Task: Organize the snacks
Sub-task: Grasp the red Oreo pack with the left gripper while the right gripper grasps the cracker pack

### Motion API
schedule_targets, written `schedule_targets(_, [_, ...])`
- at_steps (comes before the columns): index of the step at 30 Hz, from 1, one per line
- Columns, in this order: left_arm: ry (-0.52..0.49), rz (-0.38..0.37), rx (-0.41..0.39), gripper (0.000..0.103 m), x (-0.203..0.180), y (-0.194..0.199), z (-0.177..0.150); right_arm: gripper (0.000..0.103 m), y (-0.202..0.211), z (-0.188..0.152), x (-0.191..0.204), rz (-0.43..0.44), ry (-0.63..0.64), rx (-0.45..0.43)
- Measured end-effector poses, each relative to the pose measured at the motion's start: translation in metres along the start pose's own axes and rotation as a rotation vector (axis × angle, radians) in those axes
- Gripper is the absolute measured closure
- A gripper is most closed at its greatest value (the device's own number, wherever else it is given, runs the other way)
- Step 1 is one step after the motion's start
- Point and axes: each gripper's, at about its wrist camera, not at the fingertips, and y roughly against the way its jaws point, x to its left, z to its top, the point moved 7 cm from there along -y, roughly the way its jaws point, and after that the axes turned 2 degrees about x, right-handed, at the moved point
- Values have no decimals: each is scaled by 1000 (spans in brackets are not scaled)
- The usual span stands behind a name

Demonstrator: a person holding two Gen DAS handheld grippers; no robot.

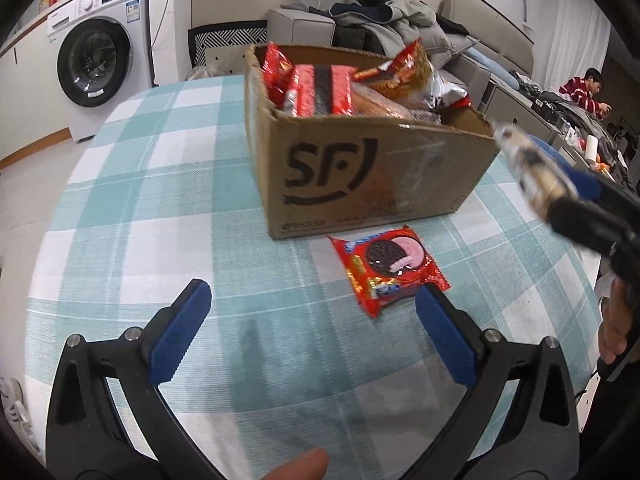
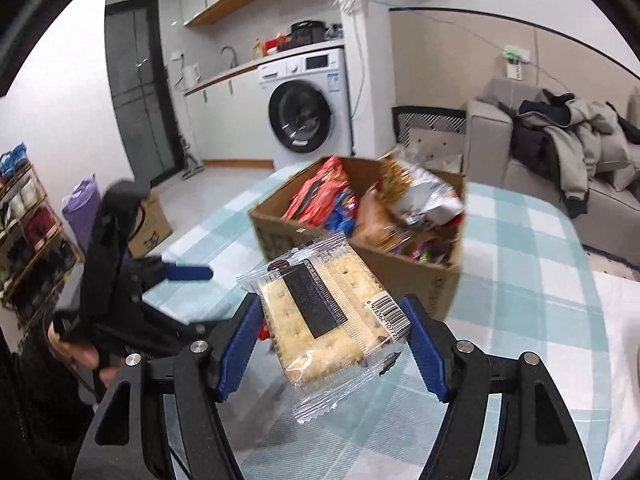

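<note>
step: carrying cracker pack (image 2: 326, 316) toward box (image 1: 372, 176), judged mid-transfer
right gripper (image 2: 332, 340): jaws clamped on cracker pack, held above table (image 1: 160, 184), near side of box
left gripper (image 1: 312, 336): jaws wide, empty, over table
cookie pack (image 1: 388, 268): on table, just near of box
next: lift pack over box rim, release inside; cookie pack likely follows

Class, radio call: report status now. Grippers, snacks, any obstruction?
Right gripper shut on cracker packet, off the table, short of the cardboard box. Left gripper open, empty, near red cookie packet on tablecloth. Nothing in the way.
</note>
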Motion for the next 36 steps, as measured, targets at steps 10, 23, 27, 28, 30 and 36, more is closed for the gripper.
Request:
schedule_targets(10, [-15,-13,66,1,-36,-35,4,32,26,5,-20,-52,-38,-51])
schedule_targets(23, [-101,-16,109,52,-74,-70,9,32,31,4,-37,-77,-68,-58])
schedule_targets(27, [-137,-38,96,57,-82,-67,8,32,29,4,-36,-79,-69,-56])
schedule_targets(28, [-142,-35,93,57,-83,-67,7,32,29,4,-36,-78,-71,-57])
schedule_targets(30, [-139,-38,85,57,-84,-65,6,32,29,4,-36,-77,-72,-59])
schedule_targets(36, [-112,-62,39,57,-78,-45,8,32,28,5,-36,-77,-75,-65])
